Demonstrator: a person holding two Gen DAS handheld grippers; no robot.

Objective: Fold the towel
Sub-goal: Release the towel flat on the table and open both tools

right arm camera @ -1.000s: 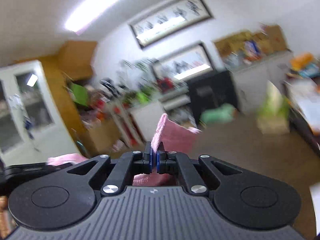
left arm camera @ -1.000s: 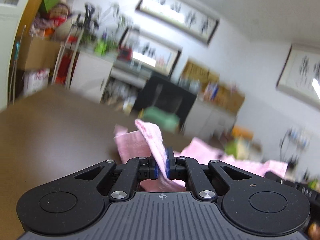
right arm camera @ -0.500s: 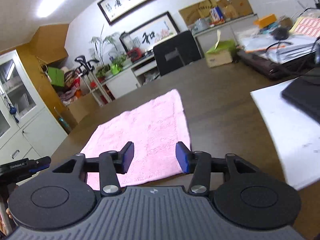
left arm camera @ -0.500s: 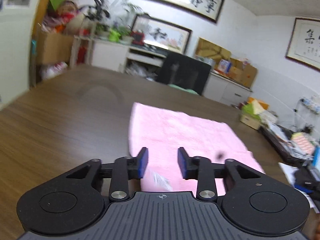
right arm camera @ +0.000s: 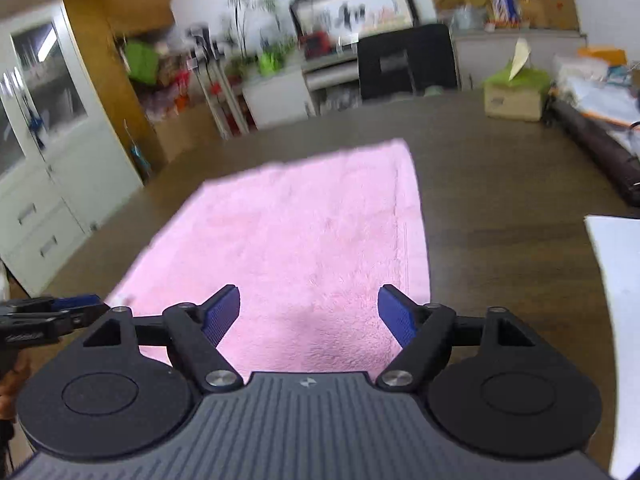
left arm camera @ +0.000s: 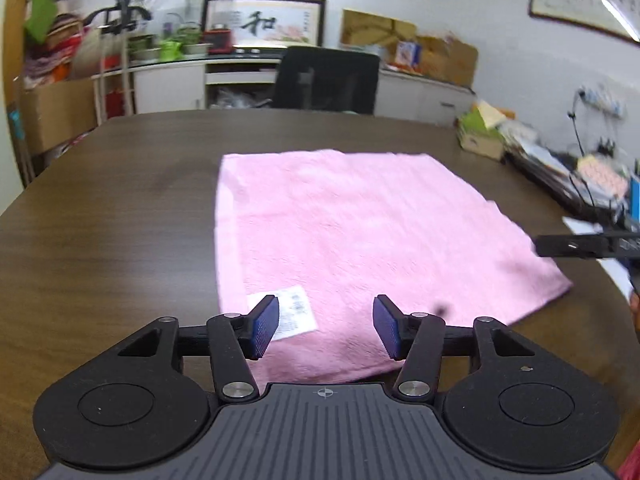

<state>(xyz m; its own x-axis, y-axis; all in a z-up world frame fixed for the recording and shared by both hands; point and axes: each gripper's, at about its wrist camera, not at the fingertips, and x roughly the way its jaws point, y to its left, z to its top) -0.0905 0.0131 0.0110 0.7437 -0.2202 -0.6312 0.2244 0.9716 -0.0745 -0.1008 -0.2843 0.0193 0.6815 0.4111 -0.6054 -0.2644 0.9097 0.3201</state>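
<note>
Pink towel (left arm camera: 360,236) lay flat on the tabletop (left arm camera: 100,220), label (left arm camera: 294,312) up at its near-left corner. Left gripper (left arm camera: 325,328) and right gripper (right arm camera: 309,318) hovered over its near edge, fingers apart, holding nothing. Fold stage indeterminate.

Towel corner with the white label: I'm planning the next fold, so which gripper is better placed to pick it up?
Left. The left gripper is open with the label just beside its left finger. The right gripper sits over the towel at the other near corner.
</note>
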